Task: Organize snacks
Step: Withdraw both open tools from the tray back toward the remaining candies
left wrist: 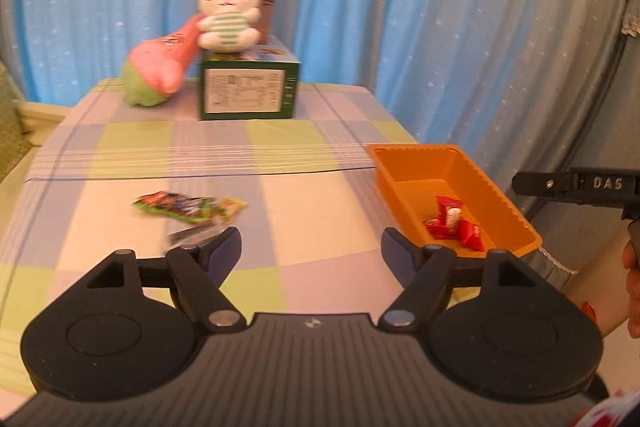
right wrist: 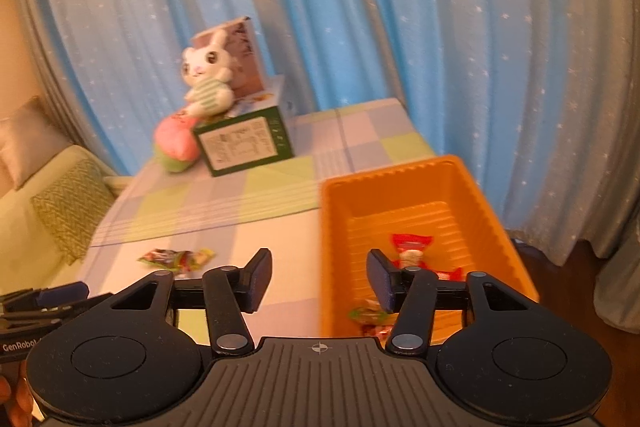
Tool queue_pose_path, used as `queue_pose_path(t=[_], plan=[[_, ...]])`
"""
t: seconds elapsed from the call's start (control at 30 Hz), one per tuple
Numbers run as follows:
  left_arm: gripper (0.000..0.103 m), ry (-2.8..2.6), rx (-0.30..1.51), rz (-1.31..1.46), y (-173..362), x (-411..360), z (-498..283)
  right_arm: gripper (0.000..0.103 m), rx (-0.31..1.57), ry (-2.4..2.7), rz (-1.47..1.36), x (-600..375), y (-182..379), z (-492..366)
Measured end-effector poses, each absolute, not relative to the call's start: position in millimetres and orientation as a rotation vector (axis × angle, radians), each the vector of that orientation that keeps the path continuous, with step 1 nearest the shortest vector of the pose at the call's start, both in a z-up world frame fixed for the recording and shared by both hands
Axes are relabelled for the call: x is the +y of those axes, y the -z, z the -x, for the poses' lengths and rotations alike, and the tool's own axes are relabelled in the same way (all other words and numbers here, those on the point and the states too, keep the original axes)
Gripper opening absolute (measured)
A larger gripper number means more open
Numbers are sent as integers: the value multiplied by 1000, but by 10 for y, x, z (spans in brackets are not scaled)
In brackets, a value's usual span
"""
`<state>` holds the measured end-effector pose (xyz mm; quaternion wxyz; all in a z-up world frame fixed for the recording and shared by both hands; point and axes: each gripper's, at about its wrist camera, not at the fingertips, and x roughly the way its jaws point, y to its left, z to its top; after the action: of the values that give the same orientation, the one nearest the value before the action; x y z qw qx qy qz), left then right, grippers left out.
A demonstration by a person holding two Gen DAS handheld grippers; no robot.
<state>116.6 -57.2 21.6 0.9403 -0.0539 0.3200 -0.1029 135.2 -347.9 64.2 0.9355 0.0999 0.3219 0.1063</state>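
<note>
Left wrist view: your left tongs [left wrist: 311,254] stand released with nothing between the pads, above the tabletop [left wrist: 280,155]. Green packets [left wrist: 188,207] lie loose just ahead of them, beside a darker wrapper [left wrist: 192,235] too blurred to identify. Right wrist view: your right tongs [right wrist: 319,279] are likewise released and empty, hovering over the near rim of the orange tray [right wrist: 404,183]. The tray holds red packets [right wrist: 412,247] near its middle and a green-and-red one [right wrist: 370,315] at its near end. Judged step: between deliveries, with loose packets left to collect. The next move calls for lowering your left tongs over the green packets and closing on the crinkly wrappers.
</note>
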Motion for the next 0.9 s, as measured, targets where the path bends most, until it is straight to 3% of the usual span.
queue_pose_path(t=[0.1, 0.2, 0.9], plan=[[77, 168, 653, 119, -208, -359, -995, 68, 649, -250, -200, -3316, -658, -1289], [78, 126, 655, 147, -188, -131, -864, 71, 653, -284, -205, -3153, -632, -1238], [78, 129, 663, 70, -23, 399, -843, 71, 726, -367, -212, -2481, -205, -1237]])
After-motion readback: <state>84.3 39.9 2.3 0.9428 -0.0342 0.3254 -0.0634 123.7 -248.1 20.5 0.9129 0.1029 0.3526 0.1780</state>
